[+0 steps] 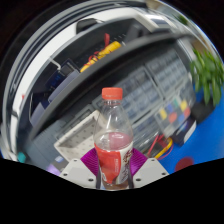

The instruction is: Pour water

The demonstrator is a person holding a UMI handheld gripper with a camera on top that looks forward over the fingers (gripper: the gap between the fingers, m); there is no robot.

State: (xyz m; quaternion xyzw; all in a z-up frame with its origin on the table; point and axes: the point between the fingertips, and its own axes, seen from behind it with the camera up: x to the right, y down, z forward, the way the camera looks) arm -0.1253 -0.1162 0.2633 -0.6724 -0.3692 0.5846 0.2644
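Purple pads (pixel 88 163) on the gripper (pixel 115 172) were seen pressed to both sides of a clear water bottle (pixel 113 140), which was held upright between the fingers at its red label (pixel 113 160). Its red cap (pixel 113 94) was on. Beyond it, a grey shelf (pixel 95 62) and a plant (pixel 208 70) were tilted across the view. No receiving vessel was visible. For pouring, the grip would need to be kept firm at the label, the cap removed, and the tilt made slowly once a vessel was found.
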